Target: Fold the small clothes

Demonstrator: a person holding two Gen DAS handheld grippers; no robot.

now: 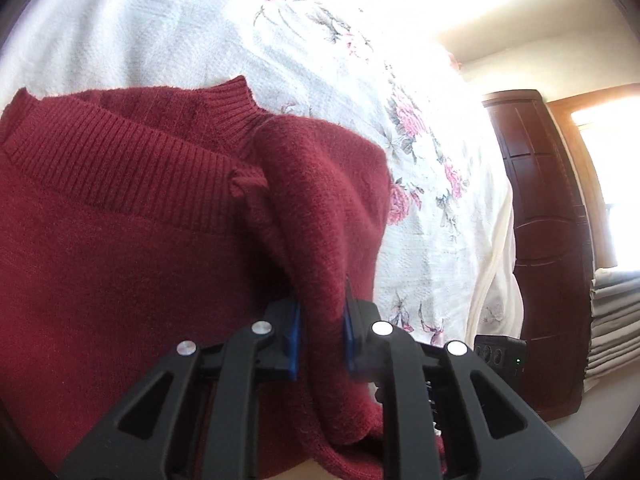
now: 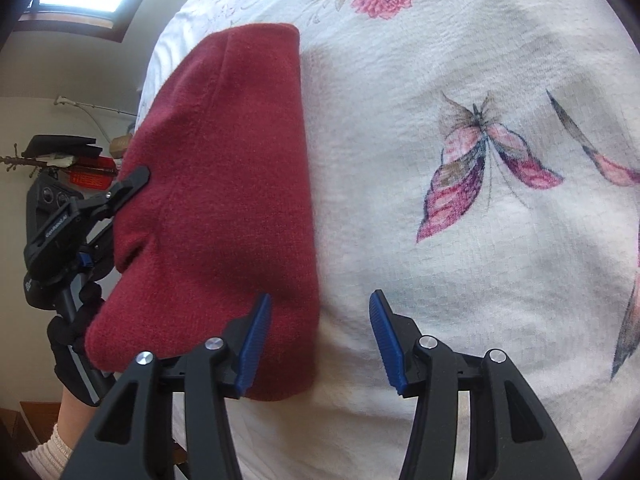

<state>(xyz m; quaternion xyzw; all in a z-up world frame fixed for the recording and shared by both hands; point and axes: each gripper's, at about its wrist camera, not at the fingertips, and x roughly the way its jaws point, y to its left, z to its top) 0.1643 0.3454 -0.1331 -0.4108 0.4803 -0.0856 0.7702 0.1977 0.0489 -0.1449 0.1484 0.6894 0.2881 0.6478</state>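
A dark red knit sweater [image 1: 132, 248] with a ribbed collar lies on a white floral bedspread [image 1: 168, 36]. My left gripper [image 1: 322, 332] is shut on a fold of its sleeve or shoulder, which bunches up between the blue pads. In the right wrist view the sweater [image 2: 224, 184] is a folded red shape at the left, and the left gripper [image 2: 132, 184] clamps its far left edge. My right gripper [image 2: 320, 340] stands open just above the bedspread [image 2: 460, 240], its left pad over the sweater's right edge, nothing between the fingers.
A dark wooden footboard [image 1: 548, 240] stands past the bed's right edge, with stacked folded linens [image 1: 612, 320] beyond. A small black device [image 1: 502, 354] sits near the bed edge. A person's gloved hand [image 2: 76, 344] holds the left gripper. Shelf clutter [image 2: 72, 160] lies behind.
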